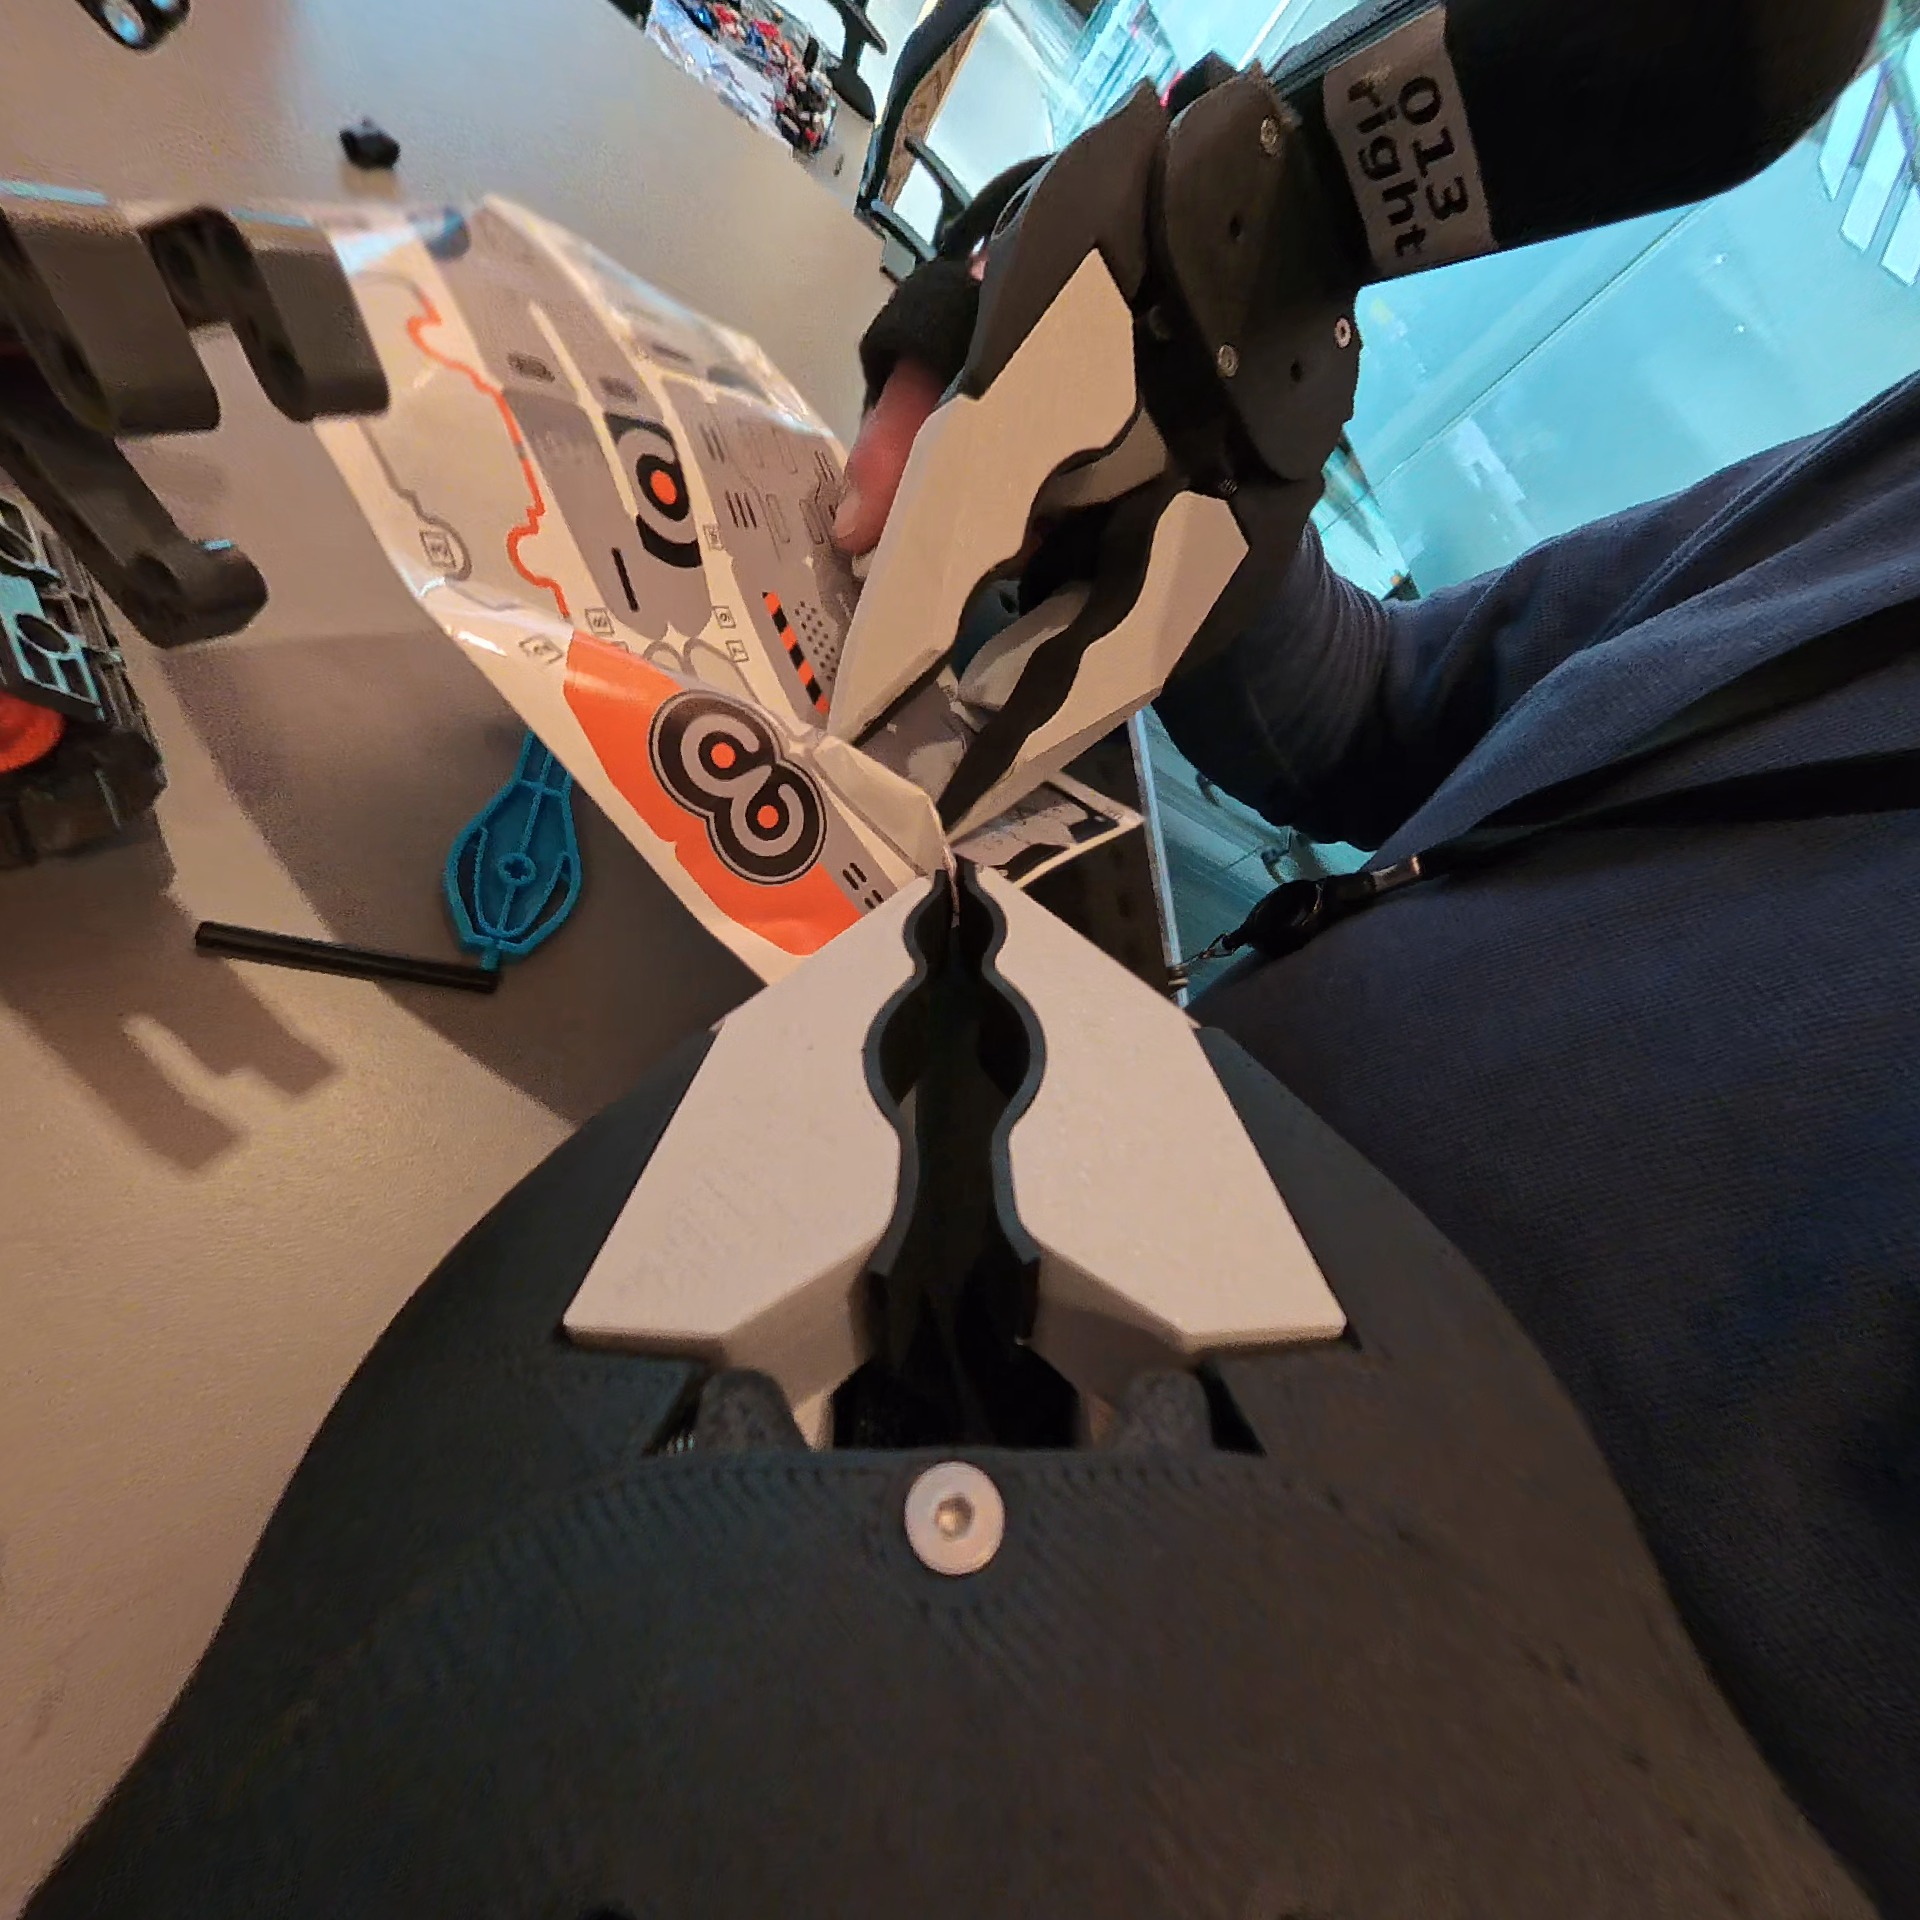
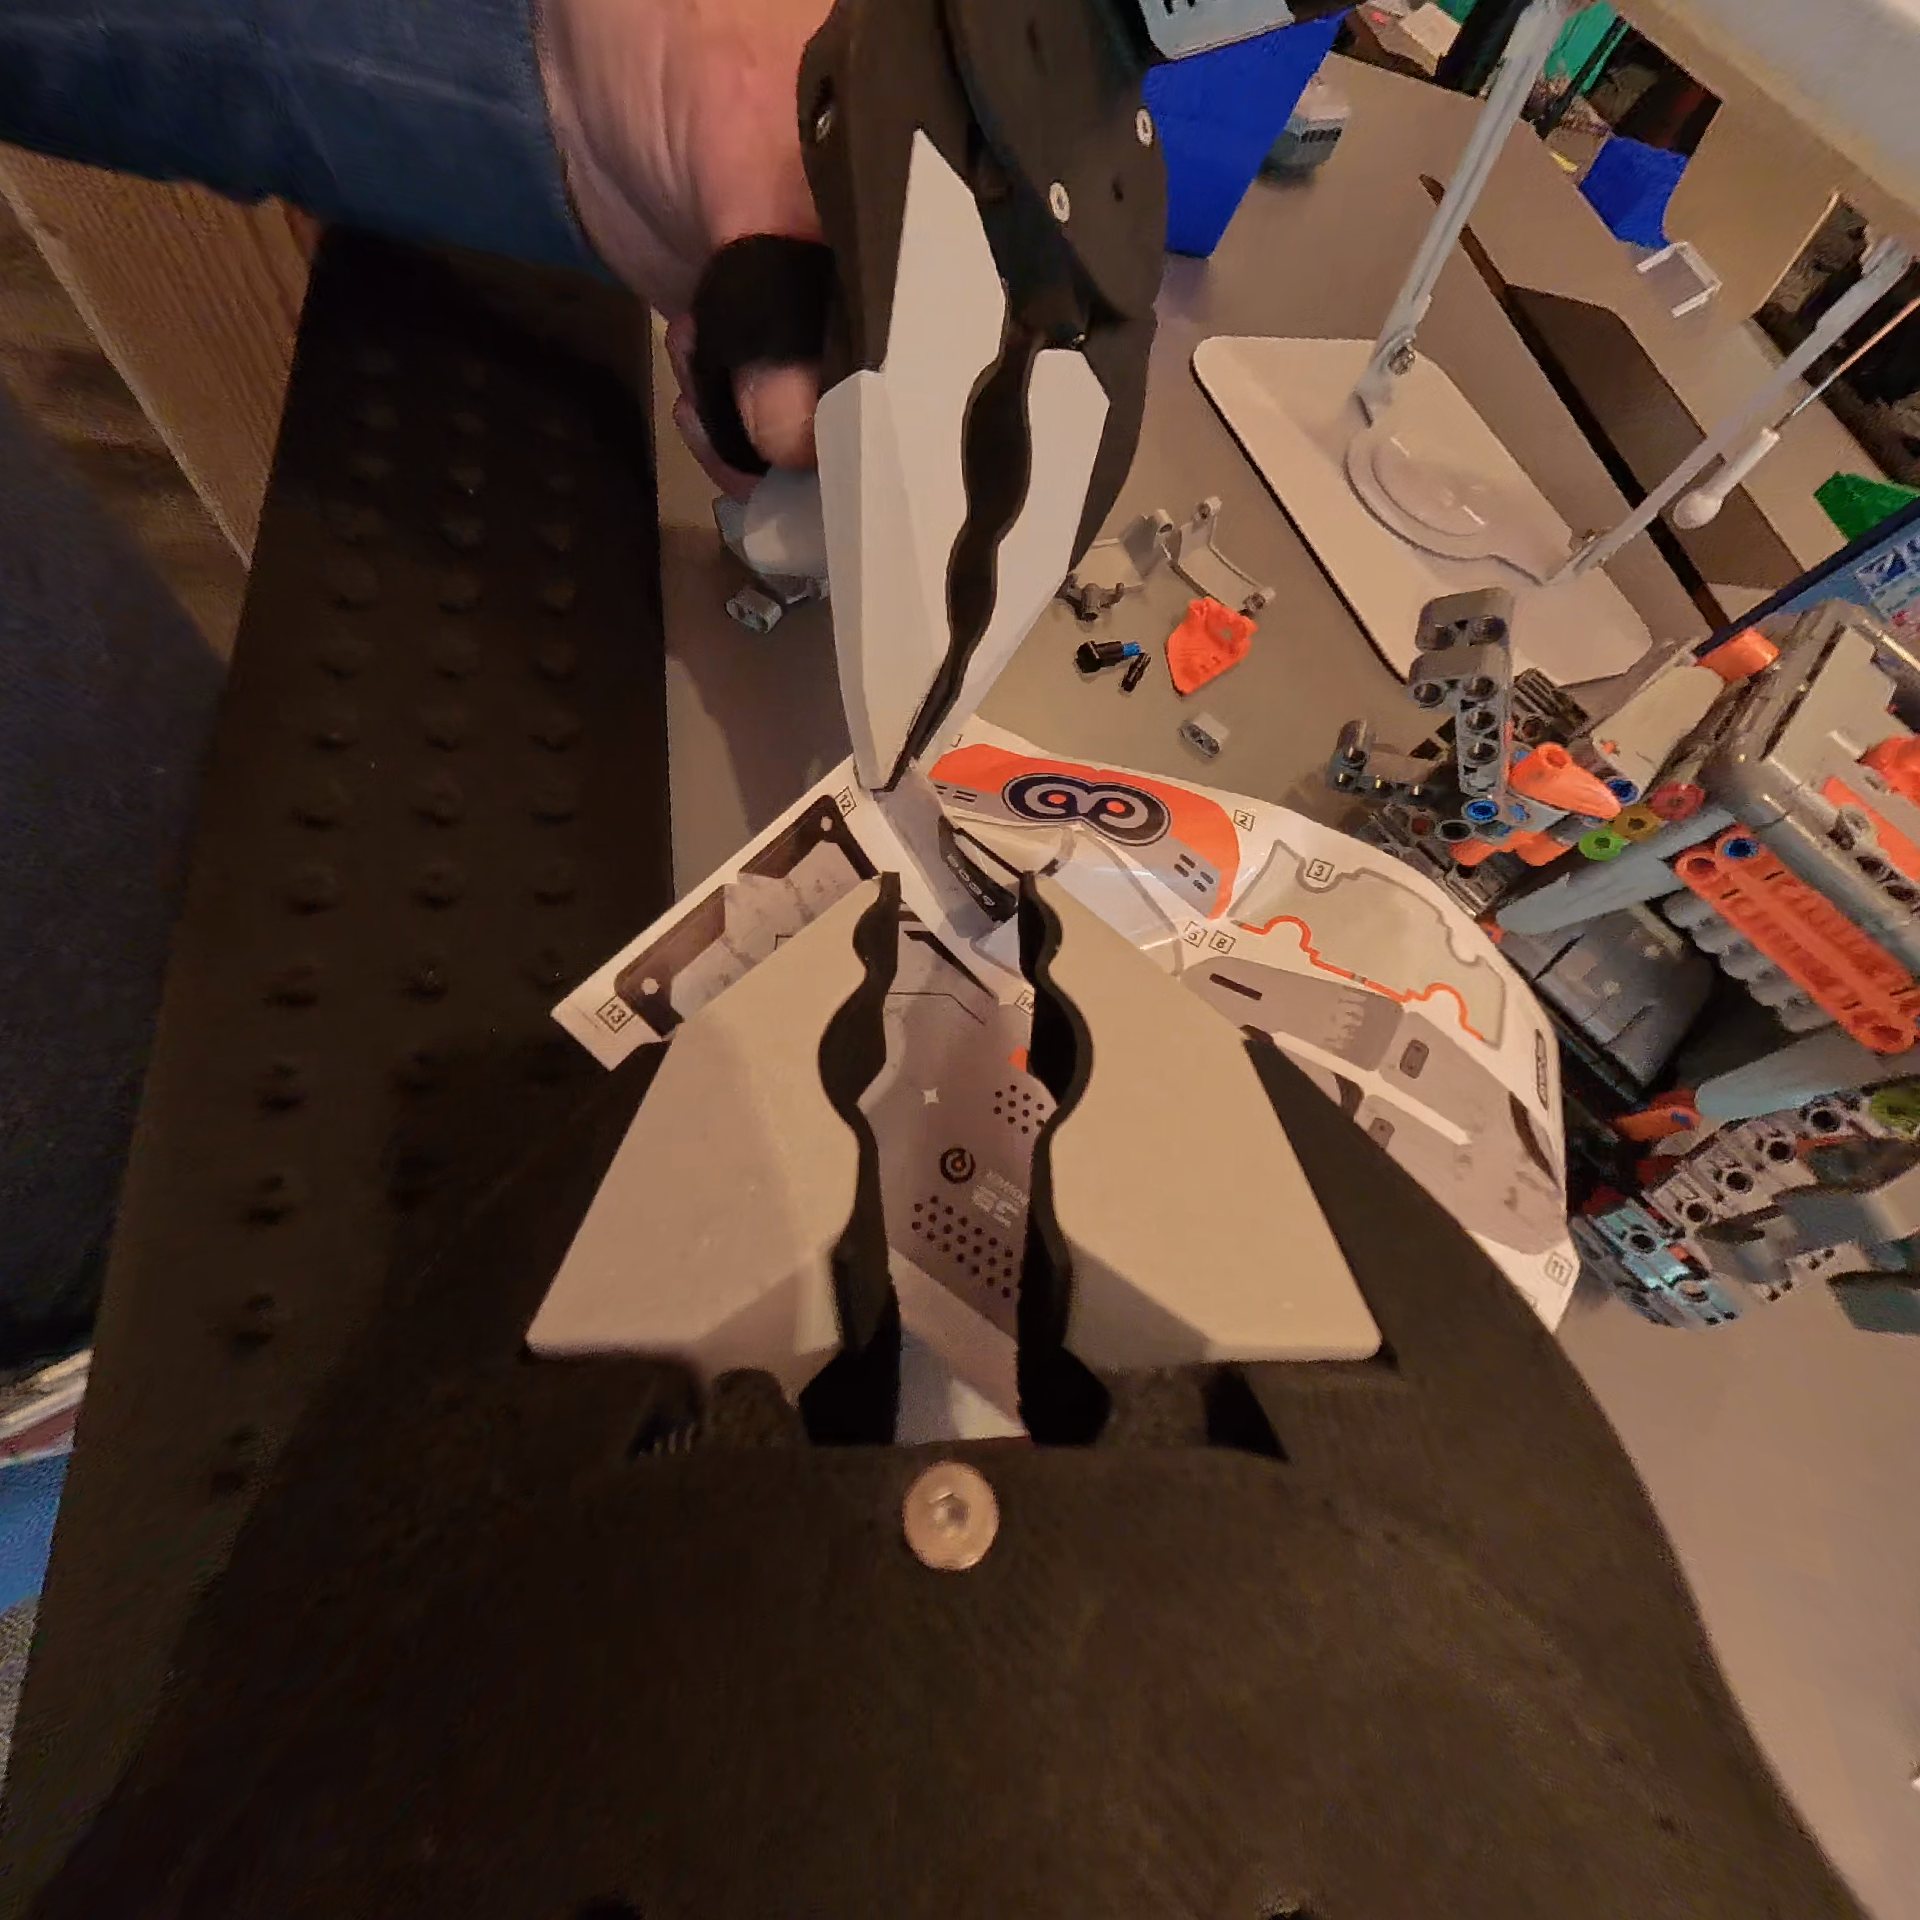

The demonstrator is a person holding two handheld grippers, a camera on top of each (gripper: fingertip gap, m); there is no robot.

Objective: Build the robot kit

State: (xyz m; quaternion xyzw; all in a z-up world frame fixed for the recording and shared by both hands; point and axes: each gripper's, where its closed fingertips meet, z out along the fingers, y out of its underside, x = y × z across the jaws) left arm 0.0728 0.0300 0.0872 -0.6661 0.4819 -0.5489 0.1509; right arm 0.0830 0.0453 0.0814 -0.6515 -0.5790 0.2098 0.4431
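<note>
Left gripper (image 1: 951, 883) pinched tight on edge of sticker sheet (image 1: 644, 540); sheet's long axis running away from jaws over table (image 1: 312, 1091), far end curling. Right gripper (image 2: 956, 894) narrowly parted, sheet lying between and beneath fingers, contact unclear. Beyond jaws: blue plastic piece (image 1: 514, 862), black rod (image 1: 343, 956). Brick model (image 2: 1714, 935) partly cut off. Sheet bears small numbered boxes.

sticker sheet (image 2: 1351, 966) on table (image 2: 1714, 1455) | brick model (image 2: 1766, 935) right of sheet; loose parts (image 2: 1164, 634) behind
</note>
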